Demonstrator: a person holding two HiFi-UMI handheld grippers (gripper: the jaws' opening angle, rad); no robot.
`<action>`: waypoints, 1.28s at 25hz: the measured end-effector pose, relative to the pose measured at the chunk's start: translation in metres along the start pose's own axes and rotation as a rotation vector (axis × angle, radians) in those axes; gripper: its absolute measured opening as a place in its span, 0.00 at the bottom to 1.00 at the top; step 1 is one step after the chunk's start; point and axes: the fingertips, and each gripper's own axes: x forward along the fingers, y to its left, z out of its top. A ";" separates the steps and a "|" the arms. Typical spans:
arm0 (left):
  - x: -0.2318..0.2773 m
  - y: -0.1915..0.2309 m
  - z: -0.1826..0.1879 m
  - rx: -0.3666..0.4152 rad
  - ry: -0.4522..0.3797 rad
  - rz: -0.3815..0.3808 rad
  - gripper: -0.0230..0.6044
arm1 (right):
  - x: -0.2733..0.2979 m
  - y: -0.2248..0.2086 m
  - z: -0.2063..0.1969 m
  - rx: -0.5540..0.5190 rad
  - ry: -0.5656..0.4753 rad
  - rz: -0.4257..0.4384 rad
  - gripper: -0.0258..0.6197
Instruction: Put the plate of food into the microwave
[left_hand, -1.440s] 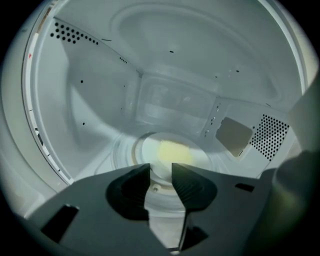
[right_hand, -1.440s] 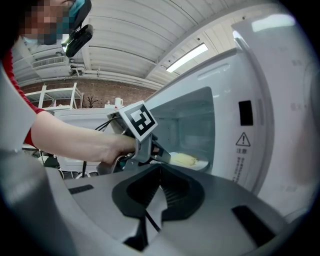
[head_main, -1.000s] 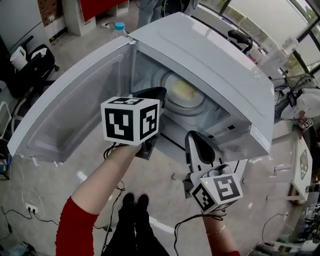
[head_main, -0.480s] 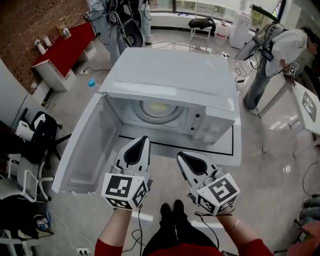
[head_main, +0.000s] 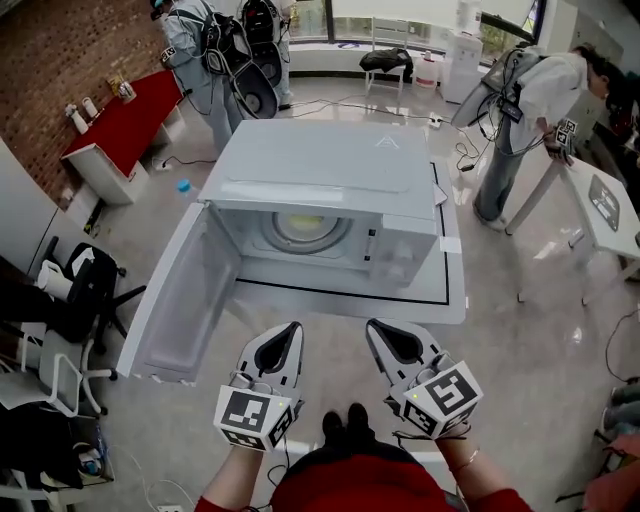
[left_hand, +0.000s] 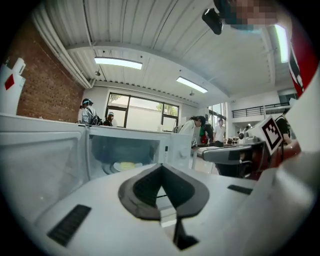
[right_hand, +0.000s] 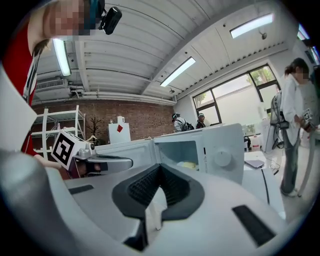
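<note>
The white microwave stands on a grey table with its door swung wide open to the left. Inside, on the turntable, lies the plate of yellow food, also visible as the plate of food and the plate of food. My left gripper and right gripper hover side by side in front of the table, well short of the oven. Both are shut with nothing between the jaws. The left gripper and right gripper point toward the cavity.
The open door juts out to the left of my left gripper. Two people stand beyond the microwave at the back left, another at the right by a white table. A red table and a black chair stand at the left.
Both grippers have drawn back out of the oven mouth toward my body, and my view has pulled back and risen. The plate of food stays inside the microwave.
</note>
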 end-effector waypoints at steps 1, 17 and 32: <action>-0.003 -0.002 0.001 0.006 -0.005 -0.002 0.05 | -0.004 0.001 -0.001 0.002 0.000 -0.001 0.06; -0.020 -0.014 -0.011 -0.058 -0.027 0.011 0.05 | -0.017 0.012 -0.008 -0.047 -0.007 0.033 0.06; -0.024 -0.014 -0.015 -0.064 -0.043 0.040 0.05 | -0.017 0.007 -0.014 -0.067 0.008 0.037 0.06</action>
